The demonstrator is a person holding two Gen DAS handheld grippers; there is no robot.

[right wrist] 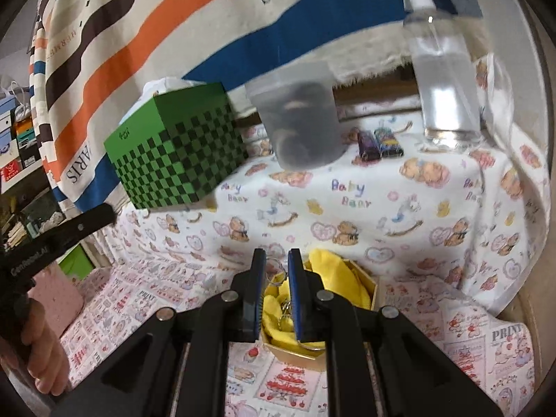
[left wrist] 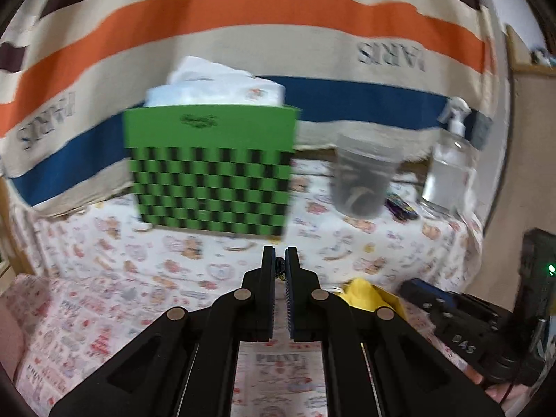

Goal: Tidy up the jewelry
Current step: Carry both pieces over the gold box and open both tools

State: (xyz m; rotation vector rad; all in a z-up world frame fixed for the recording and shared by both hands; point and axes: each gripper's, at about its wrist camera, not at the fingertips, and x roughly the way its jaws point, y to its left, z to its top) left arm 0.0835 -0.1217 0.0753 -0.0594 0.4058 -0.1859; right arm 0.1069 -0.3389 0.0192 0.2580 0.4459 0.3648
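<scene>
The left gripper (left wrist: pixel 280 260) is pinching a small dark trinket (left wrist: pixel 278 268) between nearly closed jaws, while the right gripper (right wrist: pixel 277 260), jaws slightly spread, is hovering directly over rings (right wrist: pixel 278 276) in the yellow-lined box (right wrist: pixel 373 286).

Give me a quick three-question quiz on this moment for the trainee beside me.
1. True or false: the left gripper has something small and dark pinched between its fingers.
2. What lines the small box under the right gripper? A) yellow cloth B) blue foam C) white paper
3. Name the thing between the green checkered box and the pump bottle.

Key: 1. True. 2. A. 3. A translucent plastic cup with dark contents.
</scene>
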